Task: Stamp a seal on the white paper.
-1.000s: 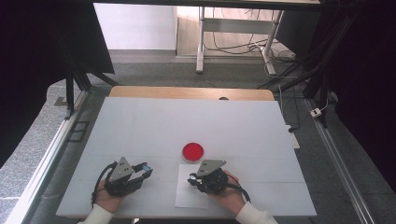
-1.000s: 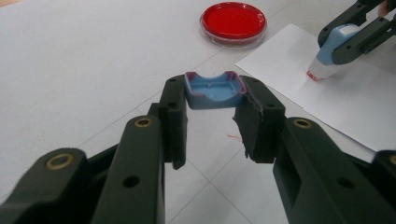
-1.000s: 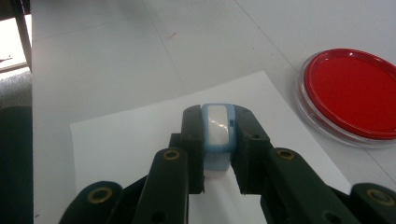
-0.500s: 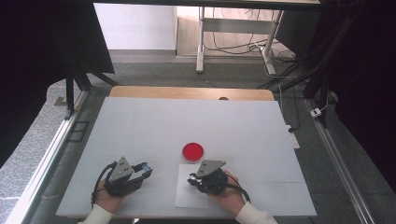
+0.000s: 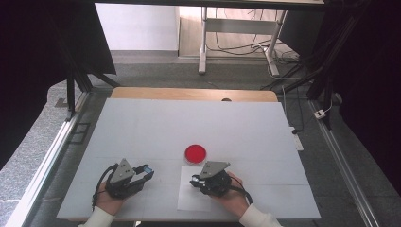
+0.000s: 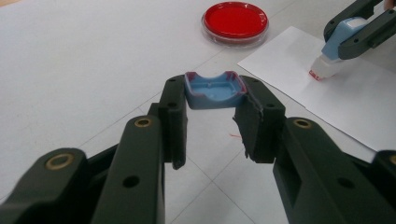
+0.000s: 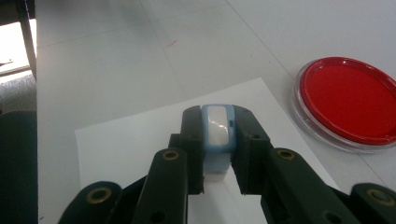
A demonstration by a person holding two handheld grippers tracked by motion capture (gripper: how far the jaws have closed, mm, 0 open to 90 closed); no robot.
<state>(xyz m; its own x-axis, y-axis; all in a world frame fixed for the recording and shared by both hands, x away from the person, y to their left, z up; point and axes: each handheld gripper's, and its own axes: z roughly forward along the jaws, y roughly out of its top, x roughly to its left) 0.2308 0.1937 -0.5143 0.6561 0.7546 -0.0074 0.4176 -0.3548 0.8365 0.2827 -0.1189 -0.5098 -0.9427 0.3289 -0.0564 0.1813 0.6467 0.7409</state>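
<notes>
My left gripper [image 6: 213,95] is shut on a small blue cap [image 6: 212,89] with red-stained edges, held just above the white table [image 5: 142,132] at the front left. My right gripper [image 7: 217,122] is shut on a blue stamp [image 7: 217,133] and holds it upright, its white foot down on a sheet of white paper [image 7: 135,149]. In the left gripper view the stamp [image 6: 332,53] shows a red-inked foot touching the paper [image 6: 345,102]. A round red ink pad [image 5: 195,152] in a clear dish lies just beyond the paper [image 5: 189,202].
The table's wooden far edge [image 5: 194,93] borders a floor with metal frame legs and cables. A dark rail [image 5: 52,156] runs along the left side. Both of the person's hands rest near the table's front edge.
</notes>
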